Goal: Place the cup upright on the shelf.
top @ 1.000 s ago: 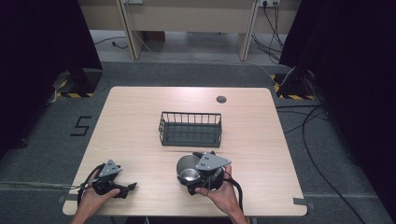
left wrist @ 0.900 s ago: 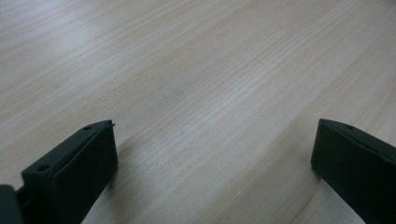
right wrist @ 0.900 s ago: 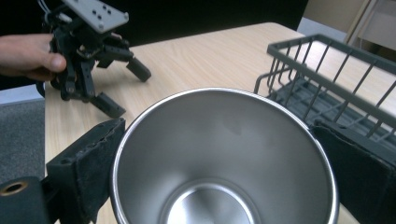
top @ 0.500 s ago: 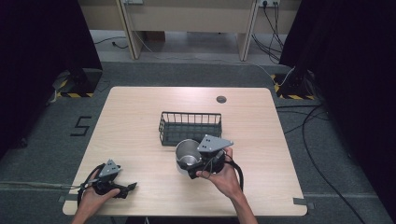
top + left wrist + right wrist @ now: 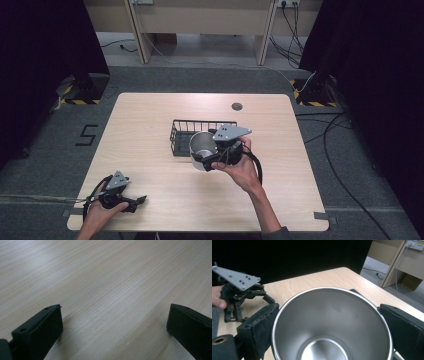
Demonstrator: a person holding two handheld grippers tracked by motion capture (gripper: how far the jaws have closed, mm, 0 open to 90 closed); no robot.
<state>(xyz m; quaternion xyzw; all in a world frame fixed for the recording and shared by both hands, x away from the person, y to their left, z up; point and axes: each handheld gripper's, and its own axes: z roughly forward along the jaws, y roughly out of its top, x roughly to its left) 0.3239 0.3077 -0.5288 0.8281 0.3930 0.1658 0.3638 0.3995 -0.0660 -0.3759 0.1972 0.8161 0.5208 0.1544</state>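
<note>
Right tongs (image 5: 207,161) clamp a steel cup (image 5: 202,148) by its sides, lifted off the tabletop (image 5: 280,190), tilted, at the near edge of the wire basket (image 5: 186,125). Left tongs (image 5: 139,200) rest wide open and empty at the near left corner. Likely headed into the basket: raise the base over the near rim, level the cup, lower it before loosening the grip.

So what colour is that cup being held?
Shiny silver steel cup, inside and out; the right gripper view shows it best.
</note>
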